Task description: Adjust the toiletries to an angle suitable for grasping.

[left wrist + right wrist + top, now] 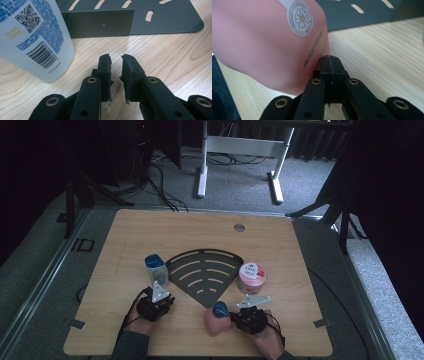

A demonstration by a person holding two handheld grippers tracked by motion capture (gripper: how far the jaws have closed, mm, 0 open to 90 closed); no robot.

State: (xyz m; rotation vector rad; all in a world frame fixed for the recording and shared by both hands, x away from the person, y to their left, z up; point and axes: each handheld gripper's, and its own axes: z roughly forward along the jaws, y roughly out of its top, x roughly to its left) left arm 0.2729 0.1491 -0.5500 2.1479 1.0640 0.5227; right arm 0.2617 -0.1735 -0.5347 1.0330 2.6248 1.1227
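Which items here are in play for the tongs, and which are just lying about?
In play:
pink bottle with teal cap, against the shut right tongs
white bottle with blue label, beside the left tongs
dark grey slotted fan-shaped rack

Lying about:
pink round jar

Bare table lies beyond the rack, flanked by bottle and jar.
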